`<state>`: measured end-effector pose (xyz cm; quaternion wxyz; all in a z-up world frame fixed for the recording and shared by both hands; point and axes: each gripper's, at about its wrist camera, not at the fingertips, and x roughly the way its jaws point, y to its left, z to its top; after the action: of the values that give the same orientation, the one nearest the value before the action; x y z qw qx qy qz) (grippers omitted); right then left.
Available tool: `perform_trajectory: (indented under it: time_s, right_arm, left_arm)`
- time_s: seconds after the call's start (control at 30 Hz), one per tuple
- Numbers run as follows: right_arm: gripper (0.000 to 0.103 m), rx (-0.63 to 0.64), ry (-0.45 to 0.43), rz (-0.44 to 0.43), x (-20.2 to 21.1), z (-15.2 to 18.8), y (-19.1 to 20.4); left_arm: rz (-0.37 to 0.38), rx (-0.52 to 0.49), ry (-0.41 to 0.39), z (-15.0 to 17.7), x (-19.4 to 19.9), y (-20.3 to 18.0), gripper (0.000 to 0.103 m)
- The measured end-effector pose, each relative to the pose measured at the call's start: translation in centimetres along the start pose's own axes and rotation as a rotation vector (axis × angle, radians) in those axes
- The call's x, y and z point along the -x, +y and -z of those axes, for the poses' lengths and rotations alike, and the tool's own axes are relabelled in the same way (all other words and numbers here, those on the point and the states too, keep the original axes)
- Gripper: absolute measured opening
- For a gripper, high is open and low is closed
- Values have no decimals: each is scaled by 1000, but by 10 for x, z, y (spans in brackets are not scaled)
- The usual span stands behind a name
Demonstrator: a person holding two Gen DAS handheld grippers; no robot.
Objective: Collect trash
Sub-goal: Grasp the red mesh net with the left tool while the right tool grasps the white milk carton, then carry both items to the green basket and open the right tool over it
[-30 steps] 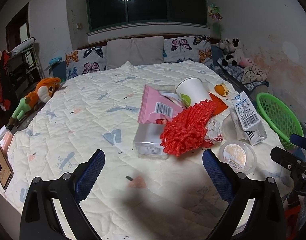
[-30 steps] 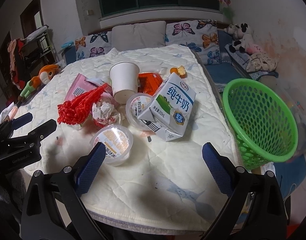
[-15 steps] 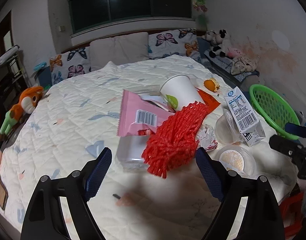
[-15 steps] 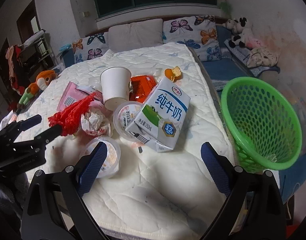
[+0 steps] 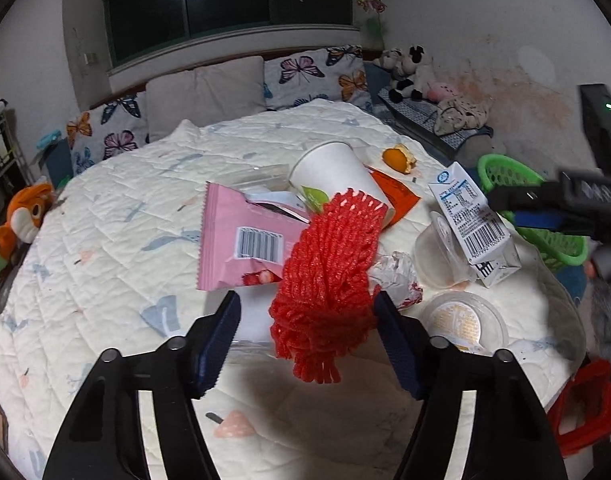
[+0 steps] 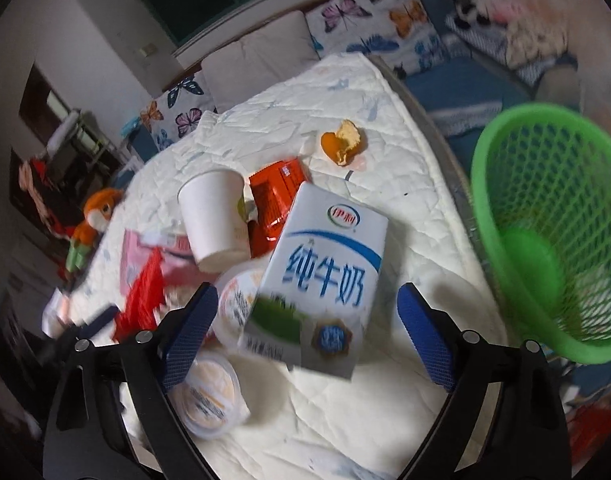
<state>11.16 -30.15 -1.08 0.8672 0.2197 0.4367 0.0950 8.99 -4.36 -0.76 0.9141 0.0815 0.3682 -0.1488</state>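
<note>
Trash lies in a heap on the bed quilt [image 5: 105,248]. A red foam net [image 5: 325,280] sits between the pads of my left gripper [image 5: 305,320]. Its jaws are closing; the right pad is at the net's edge and the left pad stands apart. A white and blue milk carton [image 6: 325,276] lies between the pads of my right gripper [image 6: 309,320], whose jaws are closing with a gap on both sides. Around these are a paper cup [image 5: 333,176], a pink wrapper [image 5: 241,236], an orange peel [image 6: 341,142] and plastic dessert cups [image 5: 463,322].
A green mesh basket [image 6: 553,240] stands off the bed's right edge. Pillows [image 5: 205,92] line the headboard and a plush toy [image 5: 25,212] lies at the left edge. An orange-red wrapper [image 6: 277,200] and crumpled paper [image 5: 397,276] are in the heap.
The left gripper came forward onto the red net and its jaws narrowed around it. The right gripper swung toward the milk carton, rolled, and its jaws narrowed a little.
</note>
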Motion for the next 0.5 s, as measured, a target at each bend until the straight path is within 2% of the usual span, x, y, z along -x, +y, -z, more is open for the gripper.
perform_trajectory:
  time_s: [0.27,0.4,0.5]
  right_arm:
    - [82,-136,77,-62,-19,-15,-23]
    - [70,-154,106,-80,-26,-16,-27]
    - [68,-141,99,-79,-22,-15,-25]
  left_arm:
    - [47,-16,-9,-1,3,-3,43]
    - [57,-20,-21,-3,7,-3,35]
    - [66,-21,-25,-4,10,-2,31]
